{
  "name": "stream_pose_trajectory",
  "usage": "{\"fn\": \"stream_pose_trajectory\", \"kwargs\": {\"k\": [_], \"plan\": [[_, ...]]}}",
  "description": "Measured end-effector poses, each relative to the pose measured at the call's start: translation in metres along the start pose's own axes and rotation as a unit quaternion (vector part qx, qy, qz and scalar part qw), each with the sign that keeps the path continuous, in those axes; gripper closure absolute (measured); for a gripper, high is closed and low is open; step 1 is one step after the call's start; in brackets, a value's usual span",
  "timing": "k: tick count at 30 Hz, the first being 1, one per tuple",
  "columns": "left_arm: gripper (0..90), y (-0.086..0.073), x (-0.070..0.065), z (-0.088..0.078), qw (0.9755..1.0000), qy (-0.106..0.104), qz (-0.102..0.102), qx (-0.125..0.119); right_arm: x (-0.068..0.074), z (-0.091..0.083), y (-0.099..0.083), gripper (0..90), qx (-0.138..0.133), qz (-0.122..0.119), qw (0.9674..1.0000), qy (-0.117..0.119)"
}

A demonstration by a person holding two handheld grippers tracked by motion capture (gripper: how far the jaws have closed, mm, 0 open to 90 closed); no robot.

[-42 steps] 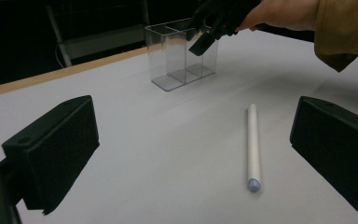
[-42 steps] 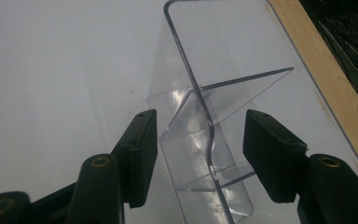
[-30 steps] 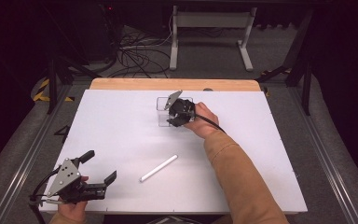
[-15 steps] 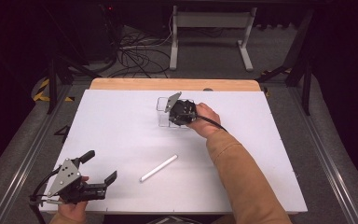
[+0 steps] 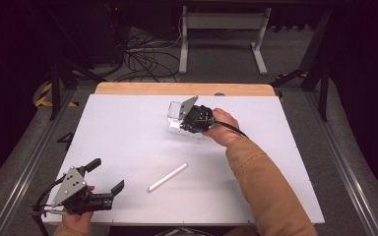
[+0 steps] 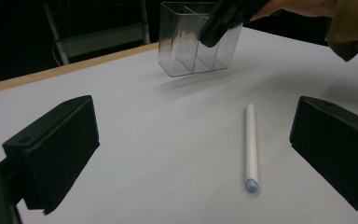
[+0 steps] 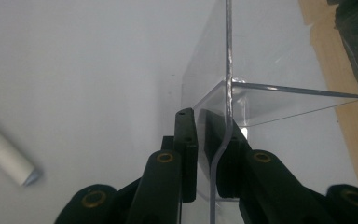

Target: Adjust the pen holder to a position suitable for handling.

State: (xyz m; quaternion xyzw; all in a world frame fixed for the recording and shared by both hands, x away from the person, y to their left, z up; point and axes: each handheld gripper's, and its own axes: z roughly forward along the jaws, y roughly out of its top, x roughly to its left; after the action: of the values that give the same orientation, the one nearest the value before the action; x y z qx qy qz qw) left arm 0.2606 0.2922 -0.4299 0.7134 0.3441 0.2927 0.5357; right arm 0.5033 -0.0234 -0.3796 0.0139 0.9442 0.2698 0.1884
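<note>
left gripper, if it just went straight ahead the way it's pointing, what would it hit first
Probably the white marker, lying on the table between the open jaws and a little right of centre. Beyond it stands the clear box. Depth is hard to judge here.

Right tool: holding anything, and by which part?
Yes: the right tool pinches the clear plastic organizer by the top edge of one wall.

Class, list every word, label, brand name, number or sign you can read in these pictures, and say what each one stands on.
None: no view holds readable text.
The white marker is plain, with no print visible.
The clear plastic organizer carries no label.
The left tongs and right tongs show only black parts and brass screws, no brand.
The white table is unmarked.
</note>
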Motion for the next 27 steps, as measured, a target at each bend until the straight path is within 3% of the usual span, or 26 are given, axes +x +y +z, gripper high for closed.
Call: {"fn": "stream_pose_trajectory", "kwargs": {"k": [8, 13, 18, 22, 27], "plan": [[1.9, 0.0, -0.001, 0.001, 1.0, 0.0, -0.001, -0.002, 0.024, -0.016, 0.006, 82.0, 0.008, -0.046, 0.9982, 0.037], [1.9, 0.0, -0.001, 0.001, 1.0, -0.001, 0.001, 0.0, 0.037, -0.017, 0.004, 82.4, 0.017, -0.061, 0.9965, 0.056], [1.9, 0.0, -0.002, 0.002, 1.0, -0.002, 0.001, 0.001, 0.045, -0.012, 0.0, 82.4, 0.028, -0.062, 0.9952, 0.07], [1.9, 0.0, -0.002, 0.002, 1.0, -0.001, 0.0, 0.0, 0.05, -0.008, 0.002, 83.2, 0.04, -0.043, 0.9949, 0.082], [1.9, 0.0, -0.003, 0.002, 1.0, -0.002, 0.0, 0.001, 0.056, -0.005, 0.004, 84.0, 0.041, -0.043, 0.9943, 0.089]]}}
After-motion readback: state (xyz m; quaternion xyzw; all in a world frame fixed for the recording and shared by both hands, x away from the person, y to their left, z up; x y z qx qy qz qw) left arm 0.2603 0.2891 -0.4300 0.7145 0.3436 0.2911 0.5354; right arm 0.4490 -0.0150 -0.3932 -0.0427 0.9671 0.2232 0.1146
